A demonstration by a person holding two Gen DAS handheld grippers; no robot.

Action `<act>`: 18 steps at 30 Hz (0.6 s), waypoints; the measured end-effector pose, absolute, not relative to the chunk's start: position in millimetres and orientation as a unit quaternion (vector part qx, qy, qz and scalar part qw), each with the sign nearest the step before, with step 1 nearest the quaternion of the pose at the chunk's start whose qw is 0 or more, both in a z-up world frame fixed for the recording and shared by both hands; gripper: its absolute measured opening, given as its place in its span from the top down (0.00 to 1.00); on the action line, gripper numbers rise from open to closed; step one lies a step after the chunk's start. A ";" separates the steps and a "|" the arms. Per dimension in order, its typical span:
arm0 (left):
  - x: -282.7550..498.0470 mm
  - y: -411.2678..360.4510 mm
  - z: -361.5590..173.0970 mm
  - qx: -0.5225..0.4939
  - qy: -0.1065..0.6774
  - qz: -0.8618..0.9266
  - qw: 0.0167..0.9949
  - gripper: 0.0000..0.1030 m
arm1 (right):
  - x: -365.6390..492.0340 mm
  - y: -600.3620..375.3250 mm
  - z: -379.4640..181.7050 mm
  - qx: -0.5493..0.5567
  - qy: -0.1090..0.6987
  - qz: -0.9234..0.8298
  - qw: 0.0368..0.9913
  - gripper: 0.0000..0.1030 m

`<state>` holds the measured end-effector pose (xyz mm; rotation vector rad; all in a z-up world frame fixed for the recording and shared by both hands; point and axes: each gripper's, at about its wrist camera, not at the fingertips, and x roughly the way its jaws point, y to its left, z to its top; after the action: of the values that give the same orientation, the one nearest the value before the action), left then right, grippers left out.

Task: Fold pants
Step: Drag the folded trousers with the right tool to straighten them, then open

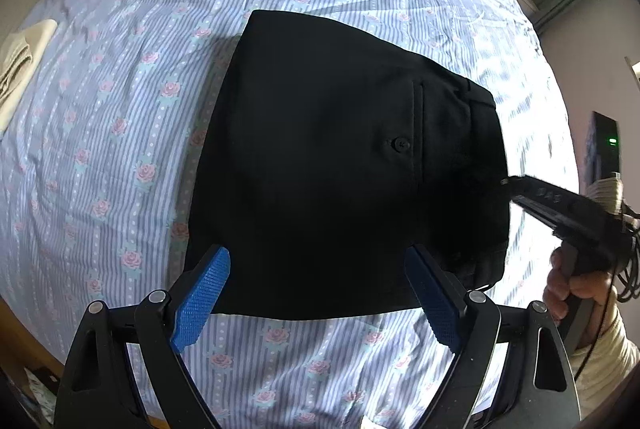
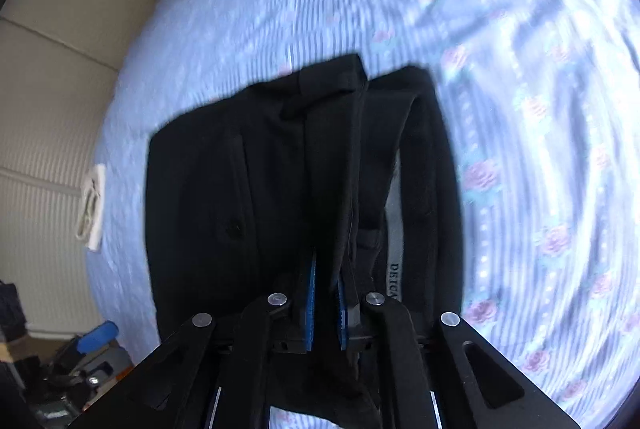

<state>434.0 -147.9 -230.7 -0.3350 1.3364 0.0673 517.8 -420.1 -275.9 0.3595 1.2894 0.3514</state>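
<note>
Pants (image 1: 340, 165) folded ahead of released left claw (image 1: 316, 293), waistband pinched in right claw (image 2: 325, 303).

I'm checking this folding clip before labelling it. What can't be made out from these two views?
- Left wrist view: the layers under the folded black pants are hidden by the top panel.
- Left wrist view: the right tongs meet the waistband edge, black on black, so their grip is unreadable.
- Right wrist view: the label inside the waistband is cut off by fabric and the tongs.
- Right wrist view: the bedsheet print is motion-blurred.
</note>
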 end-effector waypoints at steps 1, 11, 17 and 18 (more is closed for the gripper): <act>434.3 -148.9 -230.5 -0.154 0.617 0.031 0.771 0.13 | 518.5 -423.7 -272.3 0.166 0.591 0.156 0.774 0.92; 431.3 -170.2 -232.8 -0.130 0.624 0.016 0.770 0.13 | 526.2 -477.3 -284.7 0.225 0.597 0.130 0.759 0.96; 436.5 -173.4 -235.5 -0.128 0.625 0.030 0.769 0.13 | 514.6 -456.3 -290.5 0.192 0.618 0.159 0.745 0.61; 437.6 -173.5 -235.7 -0.129 0.625 0.032 0.769 0.13 | 513.1 -451.4 -294.0 0.187 0.623 0.160 0.743 0.61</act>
<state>437.6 -173.5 -235.7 -0.2800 1.3563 0.0688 513.1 -451.4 -294.0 0.4103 1.3644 0.3514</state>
